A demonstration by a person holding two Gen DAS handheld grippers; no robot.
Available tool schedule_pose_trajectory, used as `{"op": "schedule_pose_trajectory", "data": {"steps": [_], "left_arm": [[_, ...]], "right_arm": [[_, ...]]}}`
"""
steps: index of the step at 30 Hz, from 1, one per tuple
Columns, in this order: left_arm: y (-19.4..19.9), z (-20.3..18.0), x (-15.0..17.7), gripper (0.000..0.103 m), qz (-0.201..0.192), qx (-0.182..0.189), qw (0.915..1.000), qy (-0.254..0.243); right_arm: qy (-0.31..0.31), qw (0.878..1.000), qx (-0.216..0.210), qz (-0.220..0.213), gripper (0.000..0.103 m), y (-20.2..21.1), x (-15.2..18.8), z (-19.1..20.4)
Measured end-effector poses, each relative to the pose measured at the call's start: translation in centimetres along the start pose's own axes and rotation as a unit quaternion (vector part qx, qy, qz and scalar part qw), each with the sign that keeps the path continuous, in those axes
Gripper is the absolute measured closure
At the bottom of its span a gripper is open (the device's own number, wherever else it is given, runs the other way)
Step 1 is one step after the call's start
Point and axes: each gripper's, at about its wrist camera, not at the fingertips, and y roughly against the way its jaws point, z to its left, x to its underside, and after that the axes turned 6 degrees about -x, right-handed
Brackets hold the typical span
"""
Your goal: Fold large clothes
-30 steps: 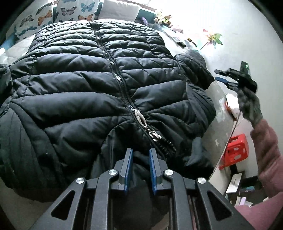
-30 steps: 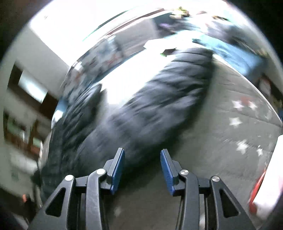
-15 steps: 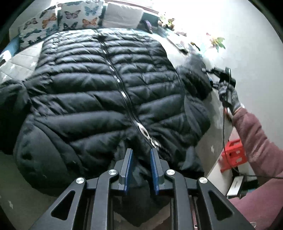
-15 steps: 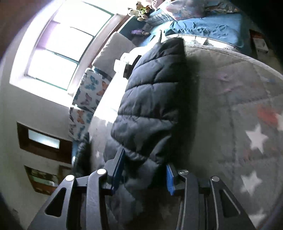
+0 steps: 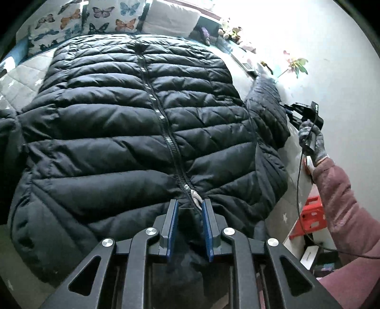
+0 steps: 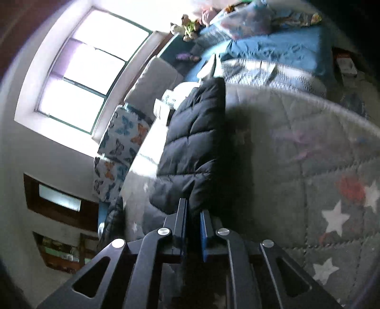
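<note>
Black puffy jacket (image 5: 133, 133) spread flat on a grey bed (image 6: 308, 152) with white stars, zipped side up. Left gripper (image 5: 188, 223) clenched on the collar end by the zip pull (image 5: 196, 197), likely to pin it in place. Right gripper (image 6: 192, 222) pinched tight on the sleeve (image 6: 192, 147), out at the jacket's side, probably to fold that sleeve over the front. Butterfly pillows (image 5: 95, 16) well behind.

Your right gripper (image 6: 192, 234) has travelled to the jacket's sleeve (image 6: 192, 152) and clamped its cuff.
</note>
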Motion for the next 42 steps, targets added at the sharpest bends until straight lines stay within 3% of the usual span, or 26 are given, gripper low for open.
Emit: {"op": "schedule_pose_trajectory", "data": {"steps": [1,2,4,11,13,14,17,22,27,30,34,35,40,42], "left_arm": [[-0.1,-0.1,0.0,0.081,0.001,-0.002,1.0,-0.005],[-0.1,-0.2,-0.1,0.081,0.001,-0.003,1.0,-0.006],[0.0,-0.1,-0.4,0.081,0.0,-0.003,1.0,-0.004],[-0.2,0.0,-0.8,0.081,0.0,0.007,0.9999,0.011],[-0.6,-0.2,-0.8,0.081,0.006,0.008,0.9999,0.009],[-0.8,-0.3,-0.7,0.081,0.008,0.006,0.9999,0.008],[-0.8,-0.4,-0.6,0.081,0.008,-0.002,1.0,0.005],[0.8,0.8,-0.3,0.081,-0.016,-0.005,0.9996,0.024],[2.8,2.3,0.7,0.081,-0.045,-0.003,0.9981,0.043],[3.9,3.2,1.7,0.081,-0.057,-0.006,0.997,0.052],[5.3,4.7,3.5,0.081,-0.073,-0.007,0.9953,0.063],[5.6,5.1,3.9,0.081,-0.077,-0.004,0.9947,0.067],[6.7,7.2,6.3,0.081,-0.092,0.013,0.9913,0.093],[6.9,7.7,7.0,0.081,-0.092,0.018,0.9909,0.096]], "right_arm": [[-0.006,1.0,-0.007,0.002,0.086,0.0,0.1,-0.3],[-0.018,1.0,-0.017,0.002,0.074,0.1,0.1,-0.7],[-0.031,0.999,-0.029,0.003,0.059,0.2,-0.1,-1.2],[-0.025,0.999,-0.041,0.013,0.059,-1.5,-0.5,-0.8],[-0.023,0.998,-0.053,0.02,0.062,-2.1,-0.5,-0.3],[-0.027,0.998,-0.059,0.02,0.074,-2.2,-0.3,-0.3],[-0.031,0.997,-0.064,0.011,0.089,-1.8,-0.3,0.2],[0.066,0.996,-0.051,-0.02,0.09,1.5,-0.1,6.5],[0.198,0.977,-0.065,-0.037,0.09,5.2,2.8,17.5],[0.276,0.958,-0.073,-0.033,0.09,6.5,6.5,23.8],[0.398,0.914,-0.082,0.0,0.09,6.8,14.9,31.3],[0.435,0.896,-0.083,0.019,0.09,6.5,18.1,33.1],[0.551,0.825,-0.066,0.105,0.09,3.3,31.4,35.8],[0.575,0.803,-0.045,0.15,0.09,1.3,35.5,35.1]]}}
